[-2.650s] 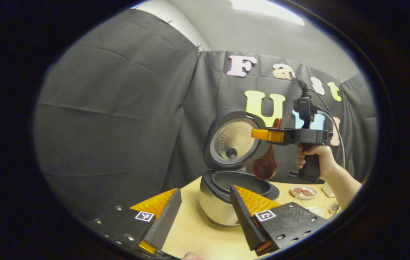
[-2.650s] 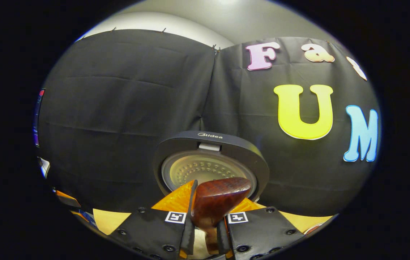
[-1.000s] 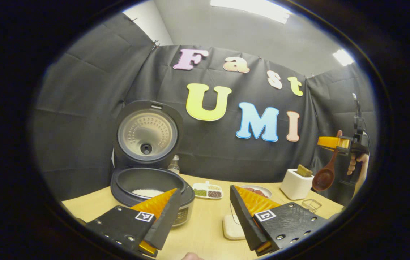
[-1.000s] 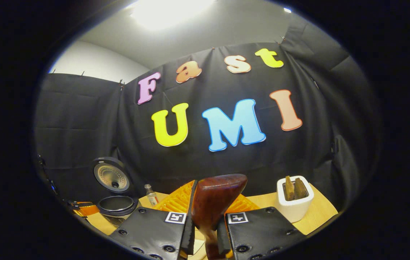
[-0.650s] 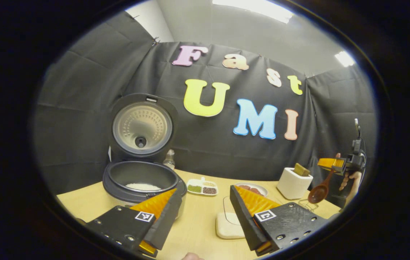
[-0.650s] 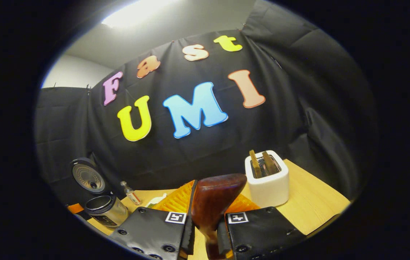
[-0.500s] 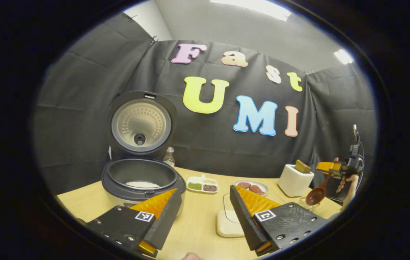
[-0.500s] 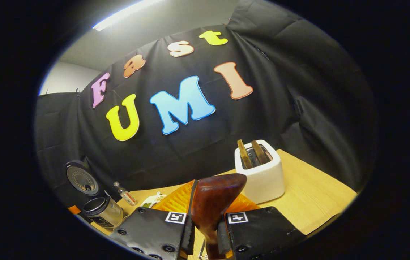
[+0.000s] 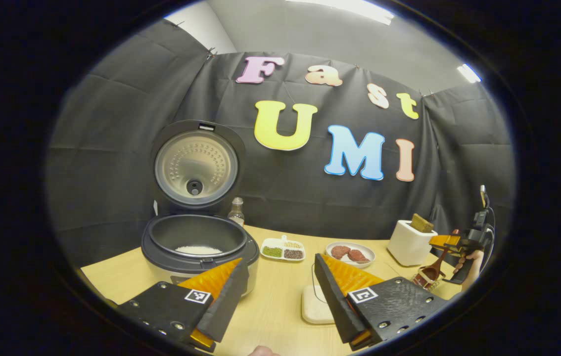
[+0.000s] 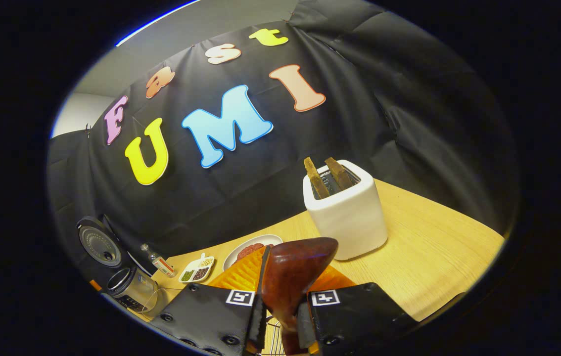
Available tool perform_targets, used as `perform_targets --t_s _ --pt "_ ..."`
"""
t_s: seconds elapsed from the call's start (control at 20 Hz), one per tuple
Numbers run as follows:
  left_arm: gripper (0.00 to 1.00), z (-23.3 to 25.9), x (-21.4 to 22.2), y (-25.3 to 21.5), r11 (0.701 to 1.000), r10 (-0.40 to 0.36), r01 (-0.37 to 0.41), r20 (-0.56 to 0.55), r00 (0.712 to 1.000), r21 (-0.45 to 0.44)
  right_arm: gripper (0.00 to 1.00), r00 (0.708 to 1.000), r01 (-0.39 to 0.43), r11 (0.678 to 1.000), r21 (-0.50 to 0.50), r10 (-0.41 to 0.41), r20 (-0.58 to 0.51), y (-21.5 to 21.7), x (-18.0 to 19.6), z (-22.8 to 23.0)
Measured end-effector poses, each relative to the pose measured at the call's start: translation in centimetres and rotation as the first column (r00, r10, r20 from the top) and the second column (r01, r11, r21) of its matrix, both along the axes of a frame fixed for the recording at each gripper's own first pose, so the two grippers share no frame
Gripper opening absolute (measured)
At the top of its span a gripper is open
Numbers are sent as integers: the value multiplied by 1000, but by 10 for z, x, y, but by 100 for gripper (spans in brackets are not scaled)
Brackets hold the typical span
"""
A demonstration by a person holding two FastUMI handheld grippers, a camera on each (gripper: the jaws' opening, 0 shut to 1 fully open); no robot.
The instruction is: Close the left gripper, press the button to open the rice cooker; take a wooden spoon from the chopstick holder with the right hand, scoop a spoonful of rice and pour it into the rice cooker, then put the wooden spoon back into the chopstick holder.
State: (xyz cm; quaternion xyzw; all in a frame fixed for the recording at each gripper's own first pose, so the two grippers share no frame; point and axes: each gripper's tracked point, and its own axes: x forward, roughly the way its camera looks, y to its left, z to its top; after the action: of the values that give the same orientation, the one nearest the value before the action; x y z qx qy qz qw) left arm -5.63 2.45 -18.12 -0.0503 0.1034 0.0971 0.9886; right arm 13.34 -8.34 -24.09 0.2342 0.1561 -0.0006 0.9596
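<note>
The rice cooker point(image 9: 196, 247) stands with its lid point(image 9: 195, 163) up and white rice point(image 9: 198, 250) in the pot. My left gripper point(image 9: 278, 291) hovers open in front of it, holding nothing. Far right in the left gripper view, my right gripper point(image 9: 446, 241) holds the wooden spoon point(image 9: 431, 272), bowl end down at the wire chopstick holder point(image 9: 421, 283). In the right gripper view, my right gripper point(image 10: 283, 309) is shut on the spoon's point(image 10: 293, 277) handle, with the wire holder point(image 10: 273, 342) just below. The cooker point(image 10: 132, 288) sits far left there.
A white toaster point(image 9: 408, 243) point(image 10: 347, 210) with bread stands beside the holder. A plate of red patties point(image 9: 350, 253), a divided dish of beans point(image 9: 283, 251), a small bottle point(image 9: 235, 211) and a white pad point(image 9: 314, 309) lie on the wooden table point(image 10: 434, 247).
My right gripper carried the spoon from over the cooker to the far right and lowered it to the wire holder. My left gripper stayed open while its view swung right.
</note>
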Motion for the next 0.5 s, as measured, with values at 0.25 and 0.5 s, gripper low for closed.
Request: perform_targets --t_s 0.25,0.5 --pt "84 9 7 7 1000 16 -16 21 1000 16 25 1000 25 998 57 -24 -20 -1 -7 -10" --pt "85 46 11 40 996 75 -79 104 992 39 99 998 67 997 -27 -66 10 -10 -26 0"
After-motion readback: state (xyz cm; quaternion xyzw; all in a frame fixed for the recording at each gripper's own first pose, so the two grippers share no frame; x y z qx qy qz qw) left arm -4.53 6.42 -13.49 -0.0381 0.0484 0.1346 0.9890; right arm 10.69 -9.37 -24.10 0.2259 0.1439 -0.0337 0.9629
